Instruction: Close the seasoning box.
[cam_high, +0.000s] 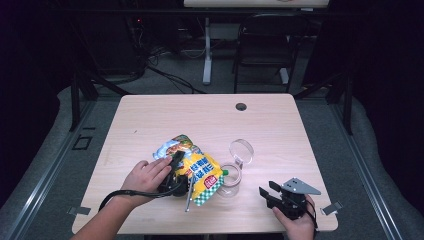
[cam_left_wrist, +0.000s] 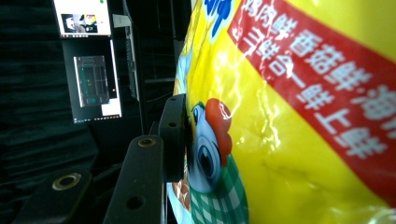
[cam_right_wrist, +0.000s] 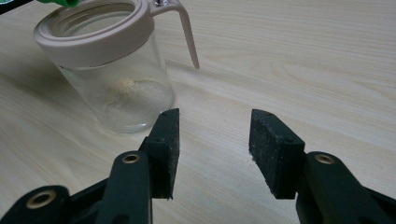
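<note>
A yellow snack pouch with a green-checked bottom is held tilted over the table, and my left gripper is shut on it. In the left gripper view one black pad presses flat against the pouch; the other jaw is hidden behind it. The pouch's green spout points at the mouth of a clear jar, whose hinged lid stands open. My right gripper rests near the front right of the table, open and holding nothing. Its jaws face the jar, which holds a few pale crumbs.
A thin grey stick lies just in front of the pouch. The wooden table has a cable hole near its far edge. A dark chair and a desk leg stand beyond the table.
</note>
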